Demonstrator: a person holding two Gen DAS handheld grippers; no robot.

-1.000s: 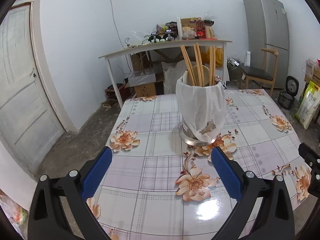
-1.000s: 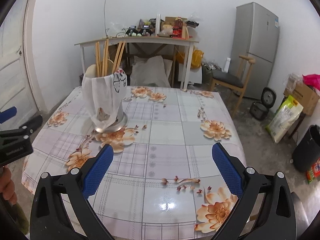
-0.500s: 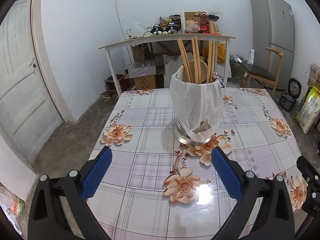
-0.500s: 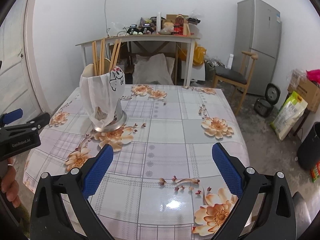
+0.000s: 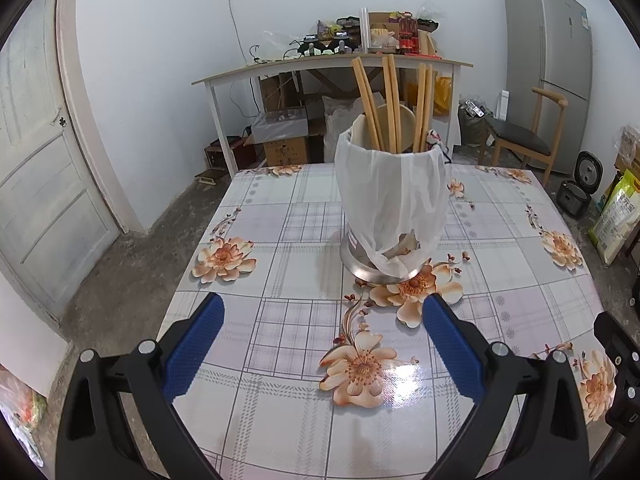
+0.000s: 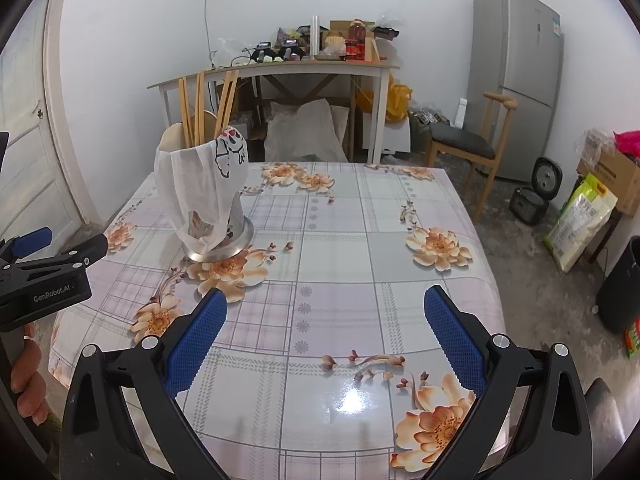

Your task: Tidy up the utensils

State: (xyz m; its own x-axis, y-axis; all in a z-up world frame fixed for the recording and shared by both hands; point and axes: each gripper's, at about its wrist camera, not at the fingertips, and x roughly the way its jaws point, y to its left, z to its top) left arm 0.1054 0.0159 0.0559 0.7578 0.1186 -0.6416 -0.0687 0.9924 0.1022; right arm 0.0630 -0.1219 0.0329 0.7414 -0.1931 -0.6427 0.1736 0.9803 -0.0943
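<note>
Both grippers, left gripper (image 5: 320, 328) and right gripper (image 6: 326, 320), gape wide, empty. Chopsticks (image 5: 390, 100) stand in bag-wrapped holder (image 5: 394, 208) mid-table (likely light, stiff, slick); pinch upper shafts.

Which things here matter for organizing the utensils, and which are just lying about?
For the job: utensil holder, chopsticks standing in it, left gripper and right gripper, both open and empty.

Just lying about: fridge, wooden chair, rice cooker, cluttered side table.
</note>
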